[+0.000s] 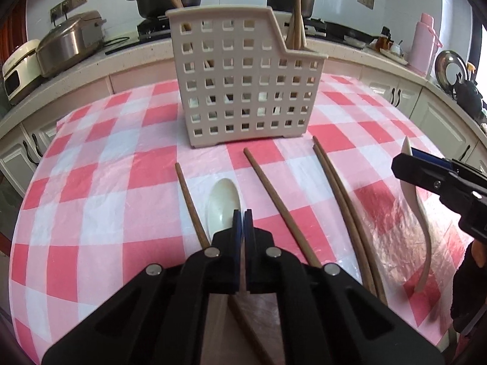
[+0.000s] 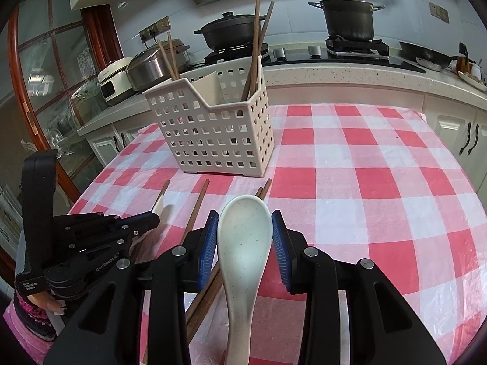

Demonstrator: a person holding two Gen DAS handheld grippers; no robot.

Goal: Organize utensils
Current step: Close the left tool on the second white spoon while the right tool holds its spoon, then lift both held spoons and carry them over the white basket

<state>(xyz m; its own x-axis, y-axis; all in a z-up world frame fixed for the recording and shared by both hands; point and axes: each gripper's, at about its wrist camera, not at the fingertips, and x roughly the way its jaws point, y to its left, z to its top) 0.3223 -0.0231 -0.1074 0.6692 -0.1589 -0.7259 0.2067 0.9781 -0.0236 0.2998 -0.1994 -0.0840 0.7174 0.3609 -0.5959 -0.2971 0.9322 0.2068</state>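
A white perforated utensil caddy [image 1: 240, 85] [image 2: 217, 130] stands on the checkered table with brown chopsticks [image 1: 296, 9] [image 2: 255, 48] upright in it. My left gripper [image 1: 242, 216] is shut, its blue pads together over a white ceramic spoon [image 1: 223, 205] lying between loose chopsticks [image 1: 281, 206]. My right gripper [image 2: 245, 222] is open around the bowl of a second white spoon [image 2: 243, 243], blue pads on either side with small gaps. In the left wrist view that spoon [image 1: 418, 213] stands on edge at the right gripper [image 1: 401, 164].
A pair of chopsticks [image 1: 341, 194] lies right of centre on the red-and-white cloth [image 2: 380, 182]. Behind are a counter with pots [image 2: 347, 15], a rice cooker [image 1: 67, 42] and a pink flask [image 1: 424, 42]. The left gripper's body [image 2: 85, 243] is close on the right gripper's left.
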